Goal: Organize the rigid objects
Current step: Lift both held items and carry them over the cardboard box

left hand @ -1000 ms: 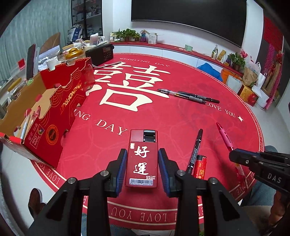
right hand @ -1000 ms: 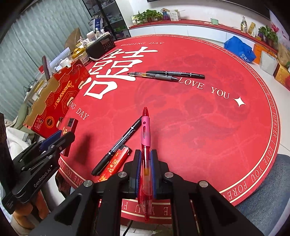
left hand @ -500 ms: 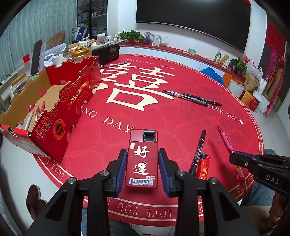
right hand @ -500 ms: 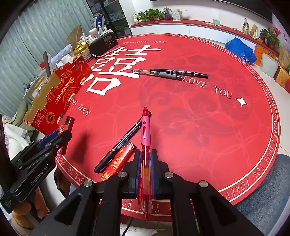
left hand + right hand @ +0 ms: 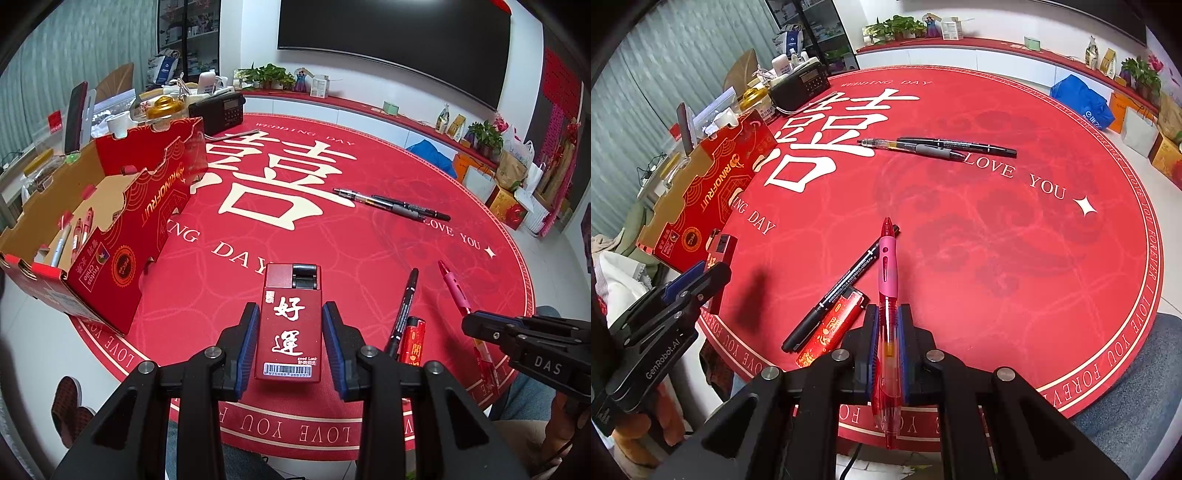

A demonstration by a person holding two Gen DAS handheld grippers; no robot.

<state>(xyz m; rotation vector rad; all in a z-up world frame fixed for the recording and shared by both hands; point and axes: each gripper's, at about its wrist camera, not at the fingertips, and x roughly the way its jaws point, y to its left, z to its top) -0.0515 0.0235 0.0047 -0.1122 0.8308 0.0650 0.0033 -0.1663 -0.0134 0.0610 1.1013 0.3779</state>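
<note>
My left tongs (image 5: 290, 345) grasp the red lighter box (image 5: 290, 325) between their blue pads, lifted above the near edge of the round red surface (image 5: 369, 240), with the open red carton (image 5: 110, 229) at about ten o'clock holding a few pens. My right tongs (image 5: 886, 332) are clenched on the pink pen (image 5: 888, 295), its tip pointing to twelve o'clock. Just left of it a black marker (image 5: 842, 288) and a small red lighter (image 5: 831, 328) lie touching, while two more pens (image 5: 938, 147) rest well away at one o'clock.
</note>
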